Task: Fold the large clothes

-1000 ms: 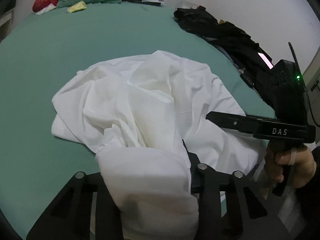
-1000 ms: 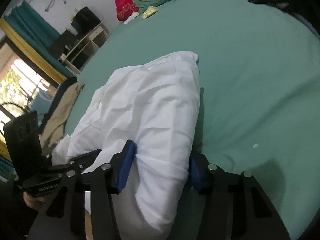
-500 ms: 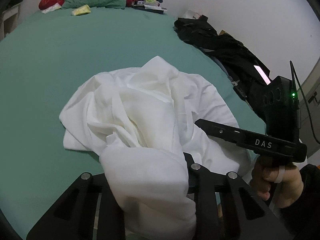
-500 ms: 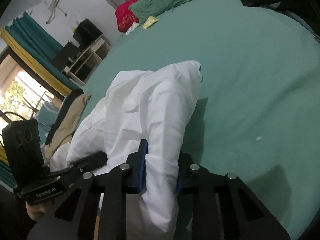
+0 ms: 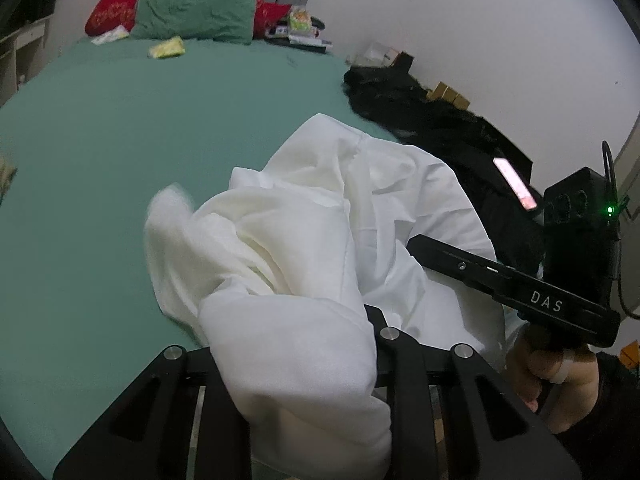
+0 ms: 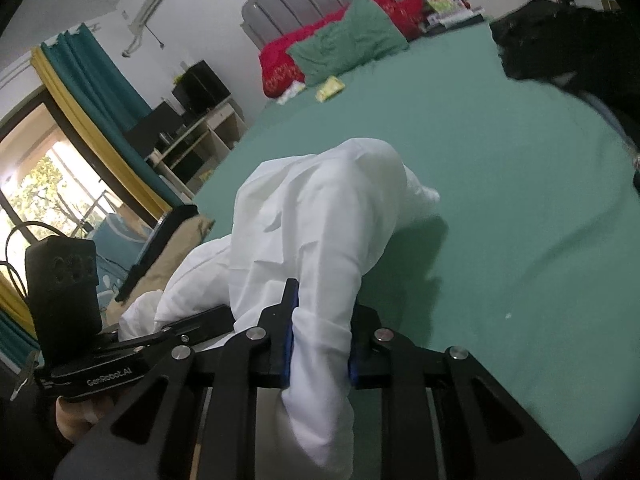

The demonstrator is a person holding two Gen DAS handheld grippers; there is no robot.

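Note:
A large white garment lies crumpled on the green bed sheet, its near part lifted. My left gripper is shut on a thick bunch of it; the cloth drapes over and hides the pads. In the right wrist view the same white garment rises in a hump toward my right gripper. The right jaws are closing, and the blue pads squeeze a narrow fold that hangs down between them. The right gripper's black housing shows at the right, held by a hand.
A pile of black clothes lies along the bed's right edge. Red and green pillows and a yellow packet sit at the far end. Shelves and a window with teal curtains stand left of the bed.
Both grippers have risen and pulled the white garment up off the sheet. The right jaws narrowed from wide onto a thin fold. The far part of the cloth has bunched closer.

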